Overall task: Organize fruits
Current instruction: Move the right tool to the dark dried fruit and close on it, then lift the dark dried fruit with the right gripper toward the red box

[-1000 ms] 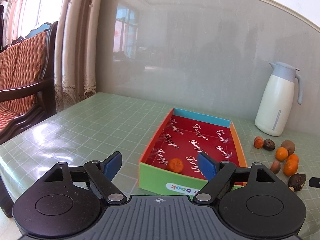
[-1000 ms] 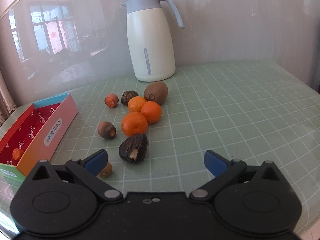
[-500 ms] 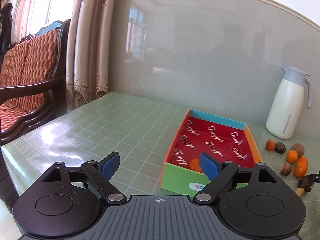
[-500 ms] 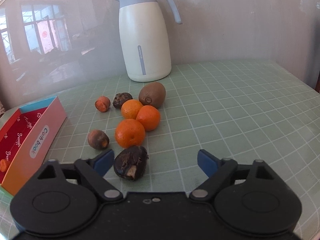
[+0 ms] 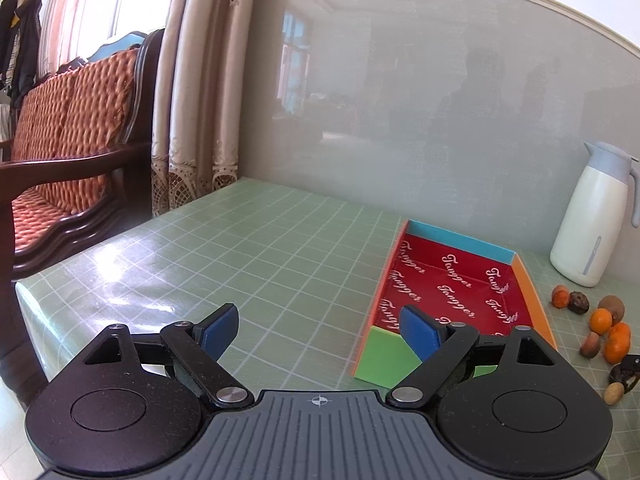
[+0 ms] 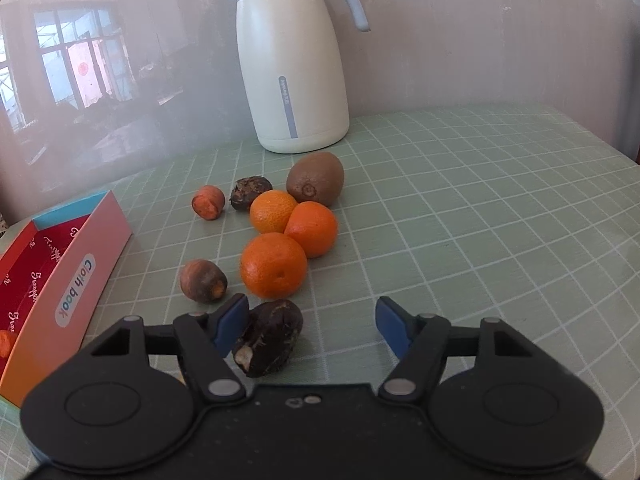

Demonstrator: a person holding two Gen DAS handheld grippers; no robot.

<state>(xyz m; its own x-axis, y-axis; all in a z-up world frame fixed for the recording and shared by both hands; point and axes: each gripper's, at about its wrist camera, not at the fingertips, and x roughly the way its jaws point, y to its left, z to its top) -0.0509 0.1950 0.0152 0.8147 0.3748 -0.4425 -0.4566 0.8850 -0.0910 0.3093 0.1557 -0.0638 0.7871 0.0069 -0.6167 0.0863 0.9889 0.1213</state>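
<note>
Between the spread fingers of the right gripper (image 6: pixel 310 320), nearer the left pad, lies a dark shrivelled fruit (image 6: pixel 269 338) on the table (image 6: pixel 480 208); the left pad looks to touch it or nearly so, the right pad stands well apart with bare cloth between. Jaws released, nothing clasped. Just beyond: a large orange (image 6: pixel 273 265), with a brown fruit (image 6: pixel 203 281) to its left. Farther, two more oranges (image 6: pixel 292 220) touching each other, then a kiwi (image 6: pixel 315 178), a second dark fruit (image 6: pixel 250 192), and a small orange-red fruit (image 6: pixel 208 202) at far left of the cluster. Jug (image 6: pixel 291 60) stands behind, against the wall. Right of the fruit the table is open grid cloth out to its far right edge.

Box (image 6: pixel 76 264) sits left of the cluster, near side wall close to the brown fruit; one small orange piece (image 6: pixel 6 342) shows inside at its near end.

Left gripper (image 5: pixel 320 330) hangs open and unloaded, right pad over the box's (image 5: pixel 524 280) near left corner. Left of the box, clear cloth runs to the table edge; a bench (image 5: pixel 68 128) and curtain (image 5: pixel 200 80) beyond.
</note>
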